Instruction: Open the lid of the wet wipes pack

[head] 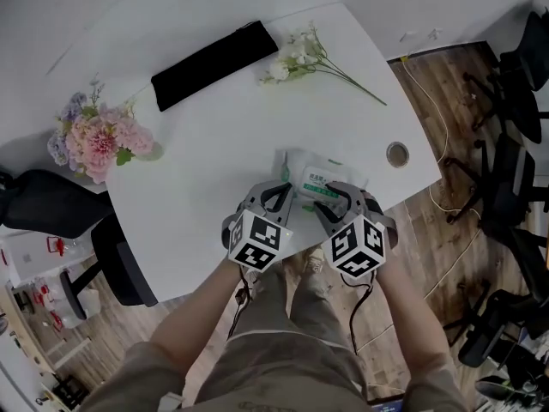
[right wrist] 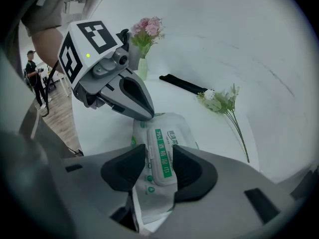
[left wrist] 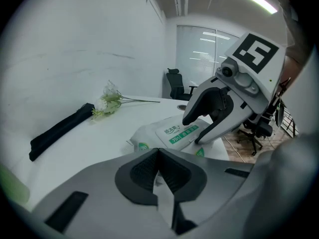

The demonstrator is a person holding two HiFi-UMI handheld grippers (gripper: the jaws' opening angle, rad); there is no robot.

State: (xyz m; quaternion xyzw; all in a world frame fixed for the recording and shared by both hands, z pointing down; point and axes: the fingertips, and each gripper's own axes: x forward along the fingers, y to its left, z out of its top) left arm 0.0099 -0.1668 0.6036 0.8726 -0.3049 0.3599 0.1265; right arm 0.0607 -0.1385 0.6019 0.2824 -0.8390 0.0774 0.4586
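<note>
Wet wipes pack [head: 324, 175] is seen at the near edge of the bench [head: 214, 144], with its lid [right wrist: 163, 156] lying flat. One thin end of the pack is pinched in the closed jaws of the left gripper [left wrist: 158, 151]. The lid is clasped across its width by the jaws of the right gripper [right wrist: 160, 158]. A flower sprig [head: 302, 58] is laid toward the bench's far edge.

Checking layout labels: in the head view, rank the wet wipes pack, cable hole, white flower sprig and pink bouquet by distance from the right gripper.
1. wet wipes pack, at the jaws of the right gripper
2. cable hole, to its right, near the table edge
3. white flower sprig, across the table
4. pink bouquet, far left
</note>
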